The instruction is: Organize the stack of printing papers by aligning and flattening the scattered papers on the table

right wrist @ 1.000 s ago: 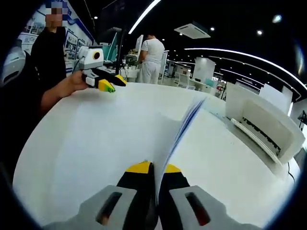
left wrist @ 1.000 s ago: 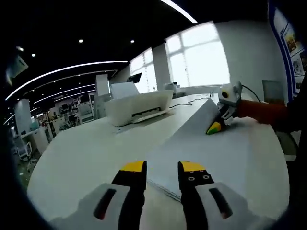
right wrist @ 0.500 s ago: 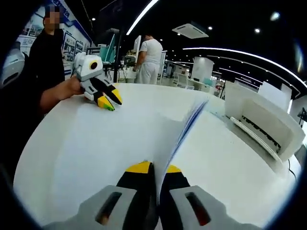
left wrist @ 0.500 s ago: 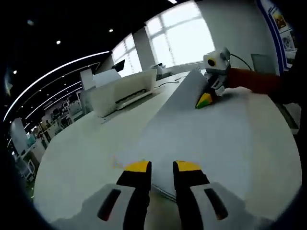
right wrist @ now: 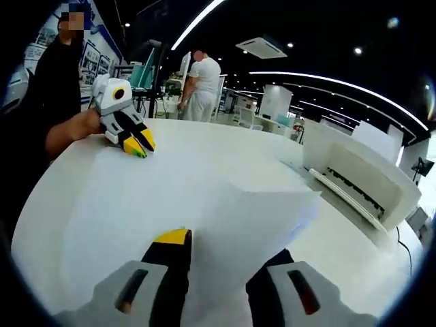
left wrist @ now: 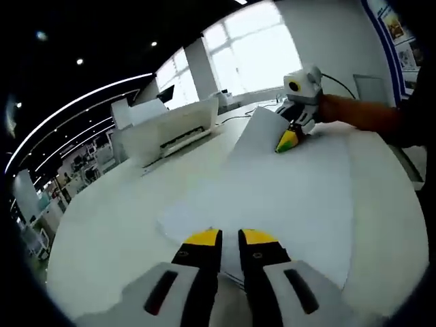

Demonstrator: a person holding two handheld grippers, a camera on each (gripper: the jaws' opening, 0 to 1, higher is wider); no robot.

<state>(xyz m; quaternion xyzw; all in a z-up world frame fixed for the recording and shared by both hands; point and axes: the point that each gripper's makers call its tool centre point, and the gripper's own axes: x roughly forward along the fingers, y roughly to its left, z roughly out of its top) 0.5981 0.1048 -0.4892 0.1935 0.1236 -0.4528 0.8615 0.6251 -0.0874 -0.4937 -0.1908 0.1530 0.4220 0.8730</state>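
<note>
Left tongs [left wrist: 230, 238] at the bottom of the left gripper view, yellow-tipped jaws drawn narrow with only a thin dark gap between them. Tips right at the near edge of the printing papers [left wrist: 286, 191]; cannot tell whether a sheet is pinched between them. Ahead of the jaws, white sheets spread loosely and out of line across the white table [left wrist: 102, 225], one pale sheet jutting out to the left of the rest.

At the far end of the papers from the left tongs, the right tongs, tips down on the sheets. Just beside those tips, a corner of the top sheet curled up off the pile. Behind them, a hand and an orange sleeve [left wrist: 354, 116].

Right tongs [right wrist: 221, 246] at the bottom of the right gripper view, jaws spread wide. Yellow tip of the left jaw bare; tip of the right jaw covered by a loose sheet lying across the gap between the jaws. Far ahead and to the left, the other tongs resting on the papers, held by a person in dark clothes [right wrist: 58, 88].

Beyond the papers, to the right of the right tongs, a white printer [right wrist: 361, 177] on the table. Farther back, a person in a white shirt [right wrist: 203, 85] standing.
</note>
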